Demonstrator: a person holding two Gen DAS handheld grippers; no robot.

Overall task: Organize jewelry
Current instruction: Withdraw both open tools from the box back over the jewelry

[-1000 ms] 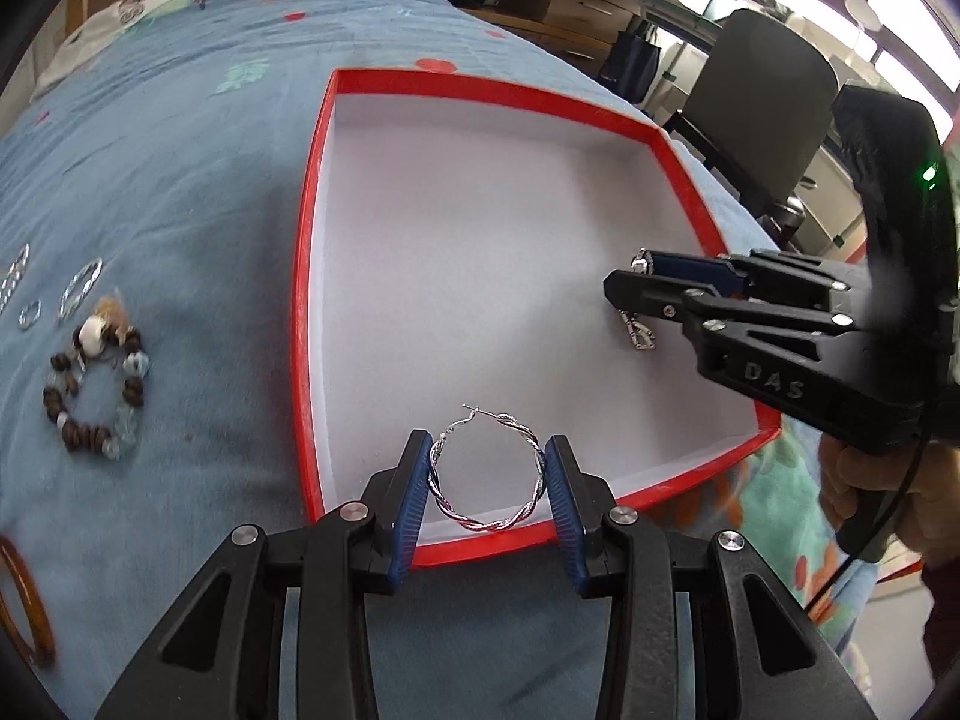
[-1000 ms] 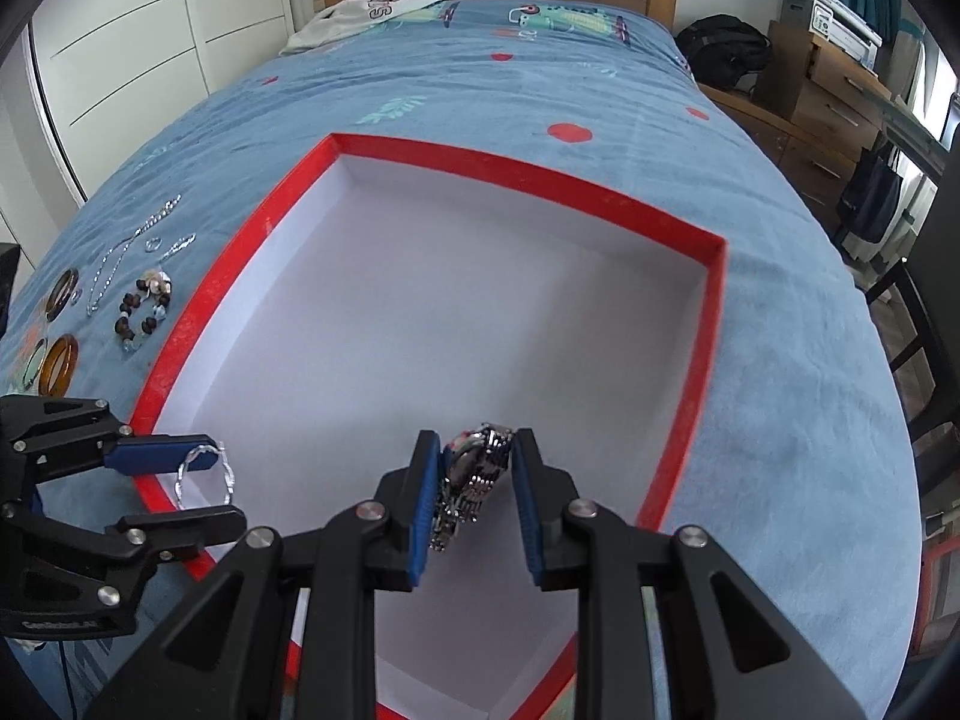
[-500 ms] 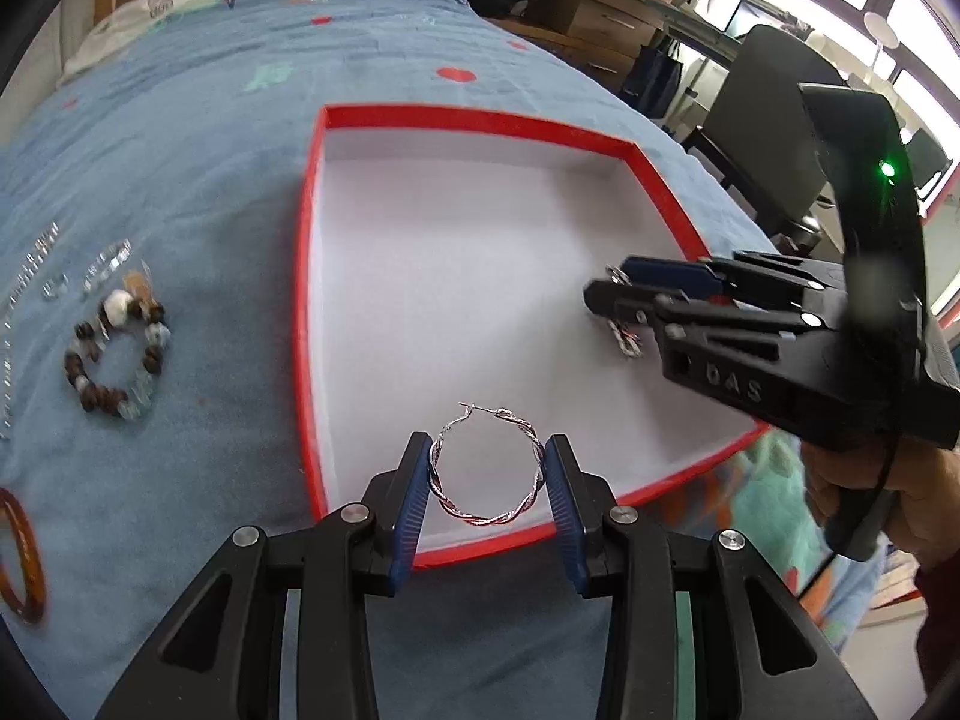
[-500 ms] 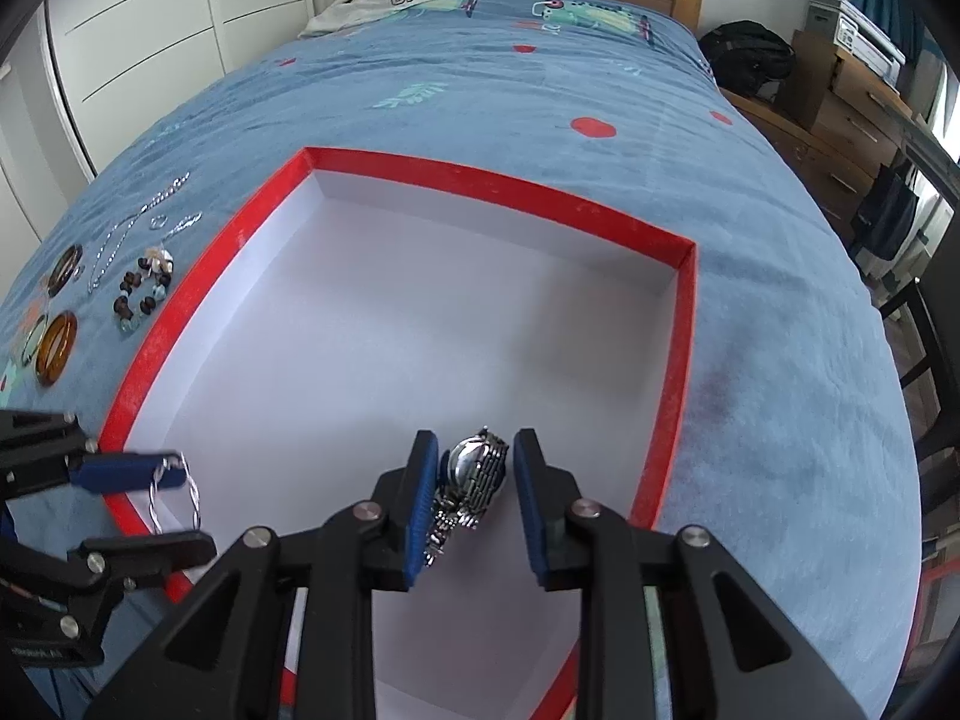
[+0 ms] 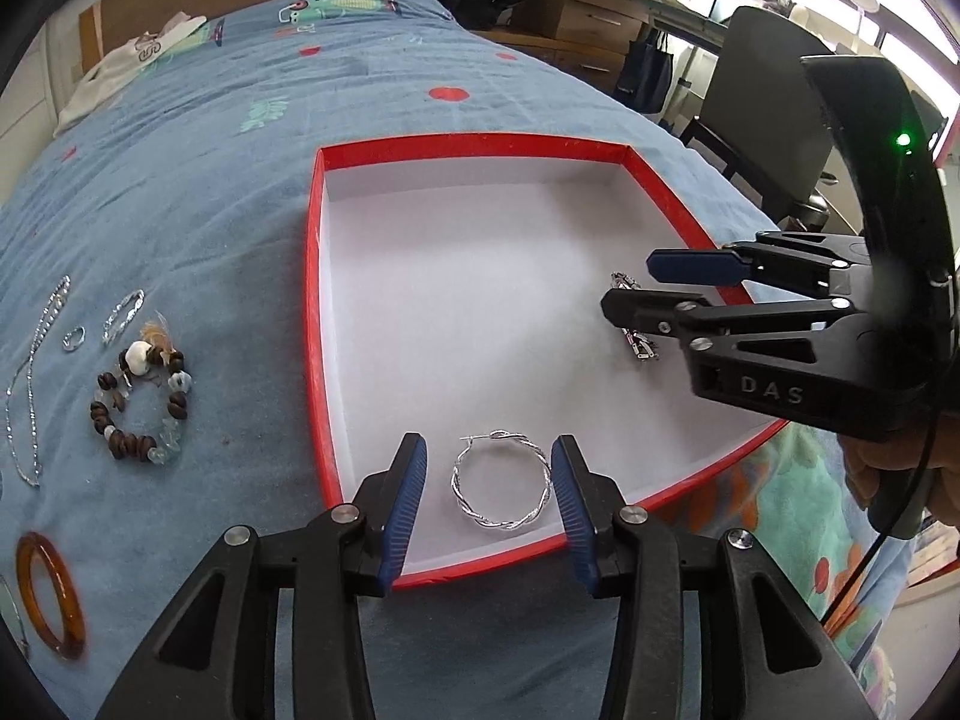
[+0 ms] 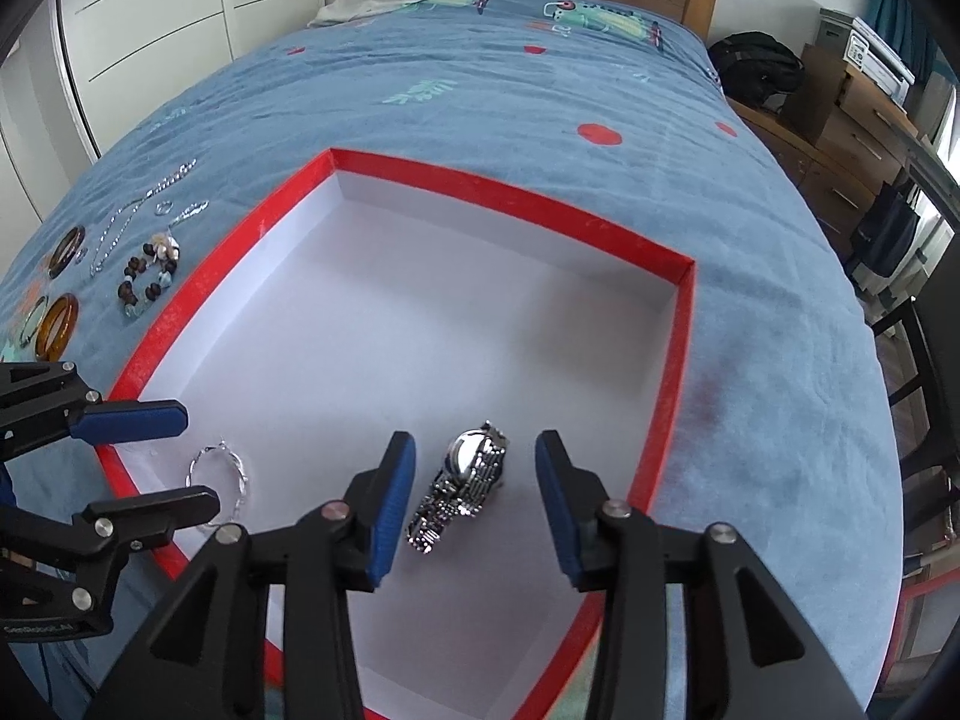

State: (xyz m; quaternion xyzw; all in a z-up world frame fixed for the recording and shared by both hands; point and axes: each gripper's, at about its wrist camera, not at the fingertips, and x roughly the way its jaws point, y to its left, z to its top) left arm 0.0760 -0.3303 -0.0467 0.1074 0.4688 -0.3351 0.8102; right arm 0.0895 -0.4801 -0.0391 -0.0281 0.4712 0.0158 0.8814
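Observation:
A red-rimmed box with a white floor lies on the blue bedspread. My left gripper is open, and a twisted silver hoop earring lies on the box floor between its fingers. My right gripper is open over a silver watch that lies on the box floor near the right wall. The watch and the right gripper also show in the left wrist view. The hoop earring and the left gripper show in the right wrist view.
Left of the box on the bedspread lie a brown bead bracelet, an amber bangle, a silver chain, a small ring and a silver clip. A black chair and wooden drawers stand at the right.
Both grippers have opened. The hoop earring and the watch have been let go and now lie on the box floor. Both grippers have drawn back slightly.

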